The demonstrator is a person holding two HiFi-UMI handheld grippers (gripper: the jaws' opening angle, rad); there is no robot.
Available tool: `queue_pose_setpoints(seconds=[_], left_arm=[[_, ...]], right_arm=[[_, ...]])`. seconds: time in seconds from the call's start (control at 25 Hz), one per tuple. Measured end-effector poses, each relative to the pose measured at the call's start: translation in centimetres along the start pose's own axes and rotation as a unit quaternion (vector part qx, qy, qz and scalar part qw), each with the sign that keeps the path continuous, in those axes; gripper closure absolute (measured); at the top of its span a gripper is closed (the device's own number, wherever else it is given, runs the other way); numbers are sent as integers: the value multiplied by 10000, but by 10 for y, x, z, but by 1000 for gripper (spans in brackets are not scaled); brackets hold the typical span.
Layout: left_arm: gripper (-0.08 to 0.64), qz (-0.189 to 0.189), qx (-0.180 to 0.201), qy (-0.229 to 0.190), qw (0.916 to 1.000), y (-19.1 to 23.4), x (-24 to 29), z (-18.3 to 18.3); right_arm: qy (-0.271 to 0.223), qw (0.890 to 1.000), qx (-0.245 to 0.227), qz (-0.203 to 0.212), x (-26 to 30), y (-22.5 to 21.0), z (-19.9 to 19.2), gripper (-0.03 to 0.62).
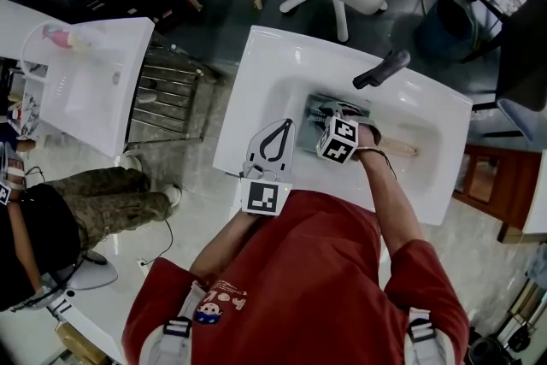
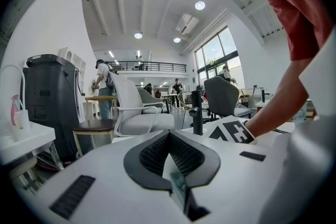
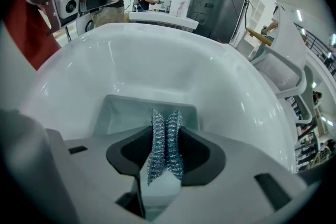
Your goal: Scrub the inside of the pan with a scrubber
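The right gripper (image 3: 167, 115) pinches a silvery-blue steel-mesh scrubber (image 3: 165, 152). The rectangular grey pan (image 3: 123, 110) lies just ahead of it, mid-basin in the white sink (image 3: 157, 55). The left gripper (image 2: 169, 138) is at the sink's near left rim, farther off, its jaws pressed together on nothing.

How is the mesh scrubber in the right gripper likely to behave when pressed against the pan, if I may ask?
The scrubber looks like coiled wire mesh, pinched into a fold by the right gripper, so probably springy, not stiff. Likely light, and its rough weave should resist slipping.
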State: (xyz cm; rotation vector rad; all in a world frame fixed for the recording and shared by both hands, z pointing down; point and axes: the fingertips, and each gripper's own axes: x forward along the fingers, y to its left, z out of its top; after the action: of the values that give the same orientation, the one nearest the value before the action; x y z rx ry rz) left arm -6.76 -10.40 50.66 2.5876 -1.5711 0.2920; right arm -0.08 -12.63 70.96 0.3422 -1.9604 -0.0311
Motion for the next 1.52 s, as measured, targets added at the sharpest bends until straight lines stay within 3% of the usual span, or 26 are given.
queue_pose_setpoints(seconds=[0.32,0.88,1.12,1.32,1.52], left_arm=[[552,-25,27,72,10000,0,0,-2],[552,-50,126,-101,9999,3,7,15],[552,-94,211,-250,9994,2,11,25],[552,-199,160,-325,9991,-6,17,33],[552,-344,124,-438,9984,-17,24,46]], right_arm=[[132,9953,-236,-933,7,-22,-4,428],[194,9939,-45,-1082,6,-26,-2,425],[-71,9895,613,-1305,-21,-21,-11,426],[-586,9718,1523,-1701,-80,-15,-18,428],[-1102,9359,2518,-2205,-143,-17,-30,426]])
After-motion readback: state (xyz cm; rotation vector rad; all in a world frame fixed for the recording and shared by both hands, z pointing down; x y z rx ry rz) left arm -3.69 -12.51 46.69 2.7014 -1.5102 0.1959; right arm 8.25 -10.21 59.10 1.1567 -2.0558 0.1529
